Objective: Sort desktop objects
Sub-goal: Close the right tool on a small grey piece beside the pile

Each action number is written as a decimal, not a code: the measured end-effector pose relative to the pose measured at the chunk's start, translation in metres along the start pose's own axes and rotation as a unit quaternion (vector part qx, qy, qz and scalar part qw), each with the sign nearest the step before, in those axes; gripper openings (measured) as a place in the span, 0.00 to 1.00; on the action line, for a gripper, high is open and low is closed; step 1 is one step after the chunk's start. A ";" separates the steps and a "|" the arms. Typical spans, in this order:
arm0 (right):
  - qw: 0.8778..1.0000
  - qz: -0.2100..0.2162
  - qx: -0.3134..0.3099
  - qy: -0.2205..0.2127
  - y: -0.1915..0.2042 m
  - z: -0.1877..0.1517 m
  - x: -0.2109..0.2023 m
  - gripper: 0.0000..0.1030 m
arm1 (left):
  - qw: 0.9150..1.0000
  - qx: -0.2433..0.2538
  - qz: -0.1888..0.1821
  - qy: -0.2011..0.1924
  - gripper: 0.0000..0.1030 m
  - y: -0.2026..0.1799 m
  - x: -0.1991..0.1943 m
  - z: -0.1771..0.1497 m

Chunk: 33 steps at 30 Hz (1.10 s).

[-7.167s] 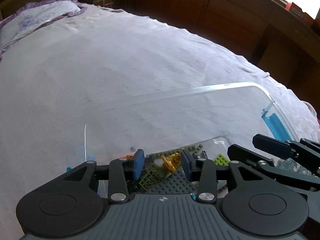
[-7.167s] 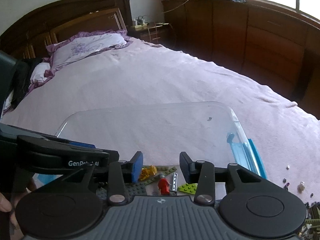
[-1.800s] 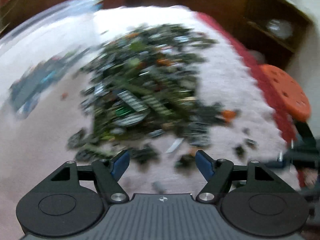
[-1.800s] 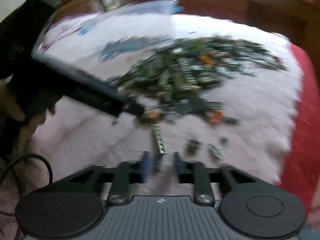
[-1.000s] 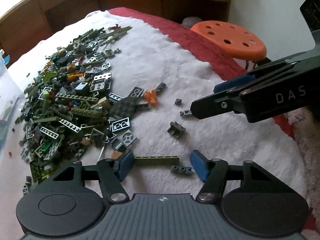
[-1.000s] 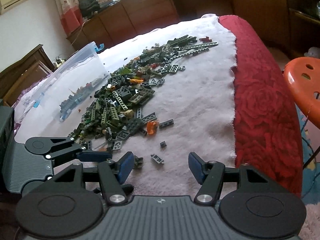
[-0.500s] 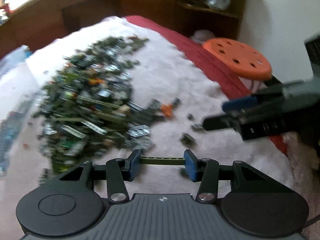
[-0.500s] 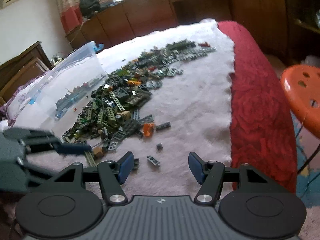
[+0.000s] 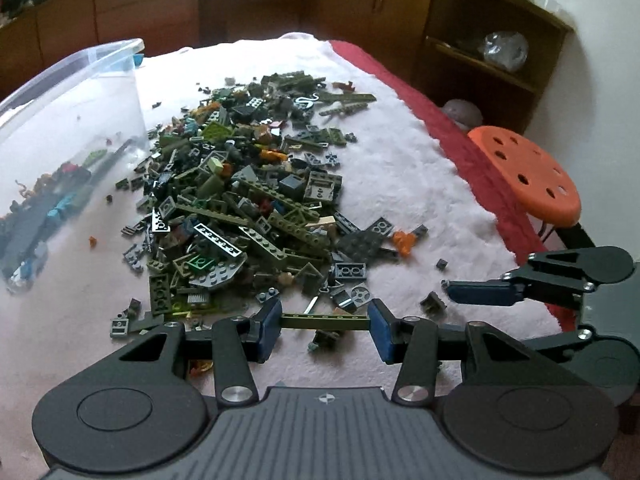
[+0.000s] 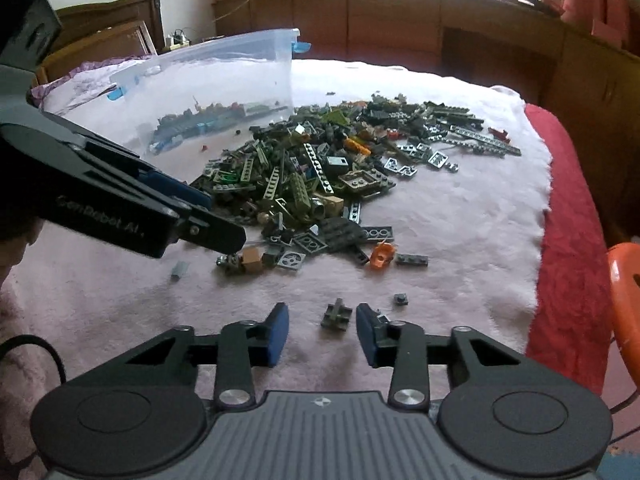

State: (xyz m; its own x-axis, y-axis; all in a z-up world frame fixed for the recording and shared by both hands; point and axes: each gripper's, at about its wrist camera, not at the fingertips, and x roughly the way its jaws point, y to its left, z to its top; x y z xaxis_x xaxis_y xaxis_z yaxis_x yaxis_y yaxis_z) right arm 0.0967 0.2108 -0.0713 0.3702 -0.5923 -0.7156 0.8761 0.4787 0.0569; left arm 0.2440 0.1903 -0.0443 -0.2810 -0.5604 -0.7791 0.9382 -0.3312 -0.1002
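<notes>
A heap of small building bricks [image 9: 256,200], mostly olive and grey, lies on the pink bed cover [image 9: 400,184]. My left gripper [image 9: 324,330] is shut on a long olive beam [image 9: 324,321], held crosswise by its ends just above the cover. In the right wrist view my right gripper [image 10: 322,334] hangs low over the cover with its jaws closing. A small dark grey piece [image 10: 337,315] lies between the pads [image 10: 280,334], which stand clear of it. A clear plastic bin [image 10: 224,80] with a few bricks inside stands to the heap's left.
An orange stool [image 9: 524,176] stands beside the bed at the right, past the red blanket edge [image 9: 480,168]. An orange piece [image 10: 382,256] and loose grey plates lie at the heap's near side. My left gripper's fingers [image 10: 216,236] reach in from the left. Wooden cabinets line the back.
My left gripper closed on the olive beam and lifted it slightly. My right gripper moved over the small dark piece and its jaws have narrowed around it. Both views have swung round.
</notes>
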 end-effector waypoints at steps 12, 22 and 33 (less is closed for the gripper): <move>0.999 0.003 0.033 0.012 -0.009 -0.006 0.017 0.32 | 1.000 0.005 -0.002 0.005 0.46 -0.004 0.003 -0.003; 0.994 0.005 0.109 0.012 -0.019 -0.005 0.019 0.31 | 1.000 0.005 0.000 0.012 0.46 -0.006 0.006 -0.004; 0.991 -0.026 0.131 0.002 -0.018 -0.005 0.018 0.16 | 1.000 -0.004 0.001 0.011 0.46 -0.003 0.006 -0.004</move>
State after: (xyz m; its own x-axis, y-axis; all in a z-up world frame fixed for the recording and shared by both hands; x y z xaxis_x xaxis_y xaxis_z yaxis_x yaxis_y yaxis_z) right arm 0.0860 0.1949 -0.0888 0.3209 -0.6094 -0.7250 0.9445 0.2624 0.1976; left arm 0.2406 0.1909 -0.0514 -0.2741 -0.5443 -0.7929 0.9408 -0.3229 -0.1036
